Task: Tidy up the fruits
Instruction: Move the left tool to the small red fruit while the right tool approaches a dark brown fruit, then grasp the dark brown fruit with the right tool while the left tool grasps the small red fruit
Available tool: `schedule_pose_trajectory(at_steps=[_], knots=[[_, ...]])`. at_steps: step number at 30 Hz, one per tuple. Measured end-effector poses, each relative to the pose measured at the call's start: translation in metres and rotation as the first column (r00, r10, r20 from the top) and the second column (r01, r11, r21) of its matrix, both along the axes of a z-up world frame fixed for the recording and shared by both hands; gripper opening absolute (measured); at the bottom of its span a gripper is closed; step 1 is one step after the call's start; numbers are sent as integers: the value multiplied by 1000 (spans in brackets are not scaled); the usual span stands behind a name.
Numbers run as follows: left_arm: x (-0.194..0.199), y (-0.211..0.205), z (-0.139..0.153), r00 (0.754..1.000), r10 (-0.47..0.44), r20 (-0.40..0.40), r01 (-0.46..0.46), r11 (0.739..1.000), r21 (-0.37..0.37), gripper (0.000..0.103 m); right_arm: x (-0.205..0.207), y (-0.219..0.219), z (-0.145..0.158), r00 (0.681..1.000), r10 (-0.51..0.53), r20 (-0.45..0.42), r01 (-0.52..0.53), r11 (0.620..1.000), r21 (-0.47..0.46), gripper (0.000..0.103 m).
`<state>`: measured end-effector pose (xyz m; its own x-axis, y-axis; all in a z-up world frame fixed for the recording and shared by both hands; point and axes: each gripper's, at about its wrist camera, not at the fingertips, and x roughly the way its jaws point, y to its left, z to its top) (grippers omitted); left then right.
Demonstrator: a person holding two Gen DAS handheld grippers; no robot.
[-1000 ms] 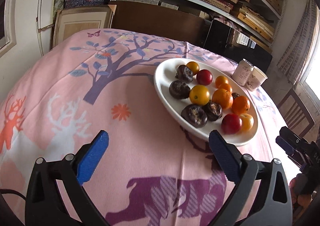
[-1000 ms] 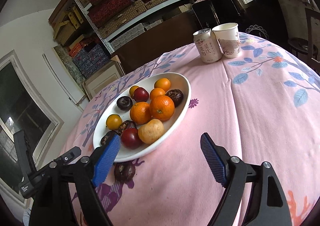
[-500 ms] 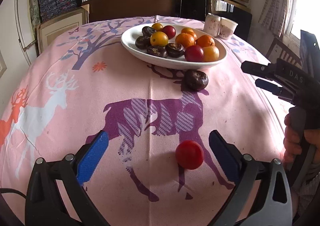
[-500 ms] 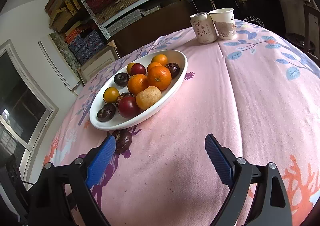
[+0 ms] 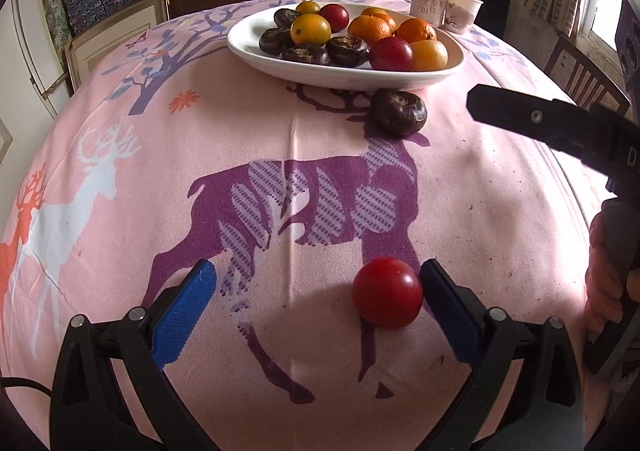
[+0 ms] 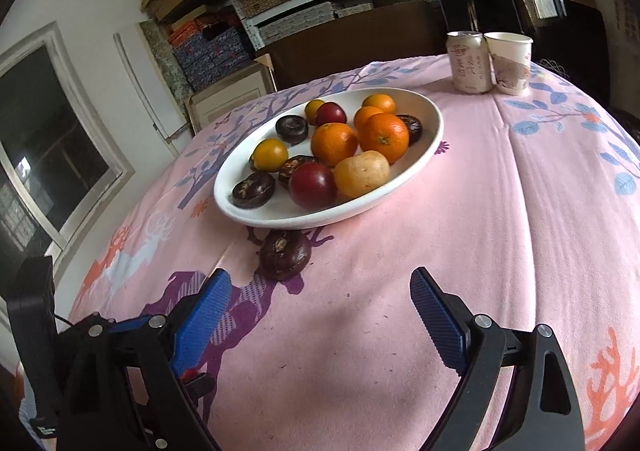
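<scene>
- Left tongs (image 5: 316, 291): jaws stand wide apart, low over the bench (image 5: 120, 131), pointing steeply down. Nothing is gripped.
- Red fruit (image 5: 387, 292) lies on the pink printed cloth between the left tongs' blue pads (image 5: 182, 315), close against the right-hand pad; contact with that pad cannot be told. The left-hand pad is well clear of it.
- Right tongs (image 6: 320, 315): jaws wide open, with only bare cloth between the pads. No object held.
- Dark brown-purple fruit (image 6: 285, 254) sits loose on the cloth just outside the near rim of the white oval plate (image 6: 432, 139). It lies ahead of the right tongs, nearer the left-hand pad, not between the pads.
- In the left wrist view the same dark fruit (image 5: 399, 112) rests on the purple deer print, just beside the plate (image 5: 248, 47).
- Plate contents: several oranges (image 6: 383, 137), a yellow-tan fruit (image 6: 361, 173), a dark red fruit (image 6: 312, 185), small yellow-orange fruit (image 6: 271, 155) and several dark brown ones (image 6: 253, 189), all heaped together.
- Far side of the bench: a drink can (image 6: 469, 61) and a paper cup (image 6: 510, 63), upright and touching or nearly so.
- A person's hand (image 5: 604, 279) holds the handle of the right tongs at the right edge of the left wrist view.
</scene>
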<state>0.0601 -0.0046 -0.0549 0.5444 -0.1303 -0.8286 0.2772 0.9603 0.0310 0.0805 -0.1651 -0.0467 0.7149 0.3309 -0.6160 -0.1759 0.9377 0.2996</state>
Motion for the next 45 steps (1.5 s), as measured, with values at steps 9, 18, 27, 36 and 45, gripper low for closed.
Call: schedule_pose_trajectory(at_steps=[9,18,27,36,45], knots=[[0,0,0,1000,0,0,0,1000,0,99,33,33,-8,998,-7,-61,-2,988,-153,87],[0,0,0,1000,0,0,0,1000,0,99,57,46,-17,991,-2,-130,-22,983,-183,85],[0,0,0,1000,0,0,0,1000,0,99,55,58,-16,993,31,-114,-60,963,-261,55],[0,0,0,1000,0,0,0,1000,0,99,38,48,-14,990,82,-114,-106,969,-223,41],[0,-1,0,1000,0,-3,0,1000,4,99,2,-27,-14,993,-14,-114,1,994,-111,41]])
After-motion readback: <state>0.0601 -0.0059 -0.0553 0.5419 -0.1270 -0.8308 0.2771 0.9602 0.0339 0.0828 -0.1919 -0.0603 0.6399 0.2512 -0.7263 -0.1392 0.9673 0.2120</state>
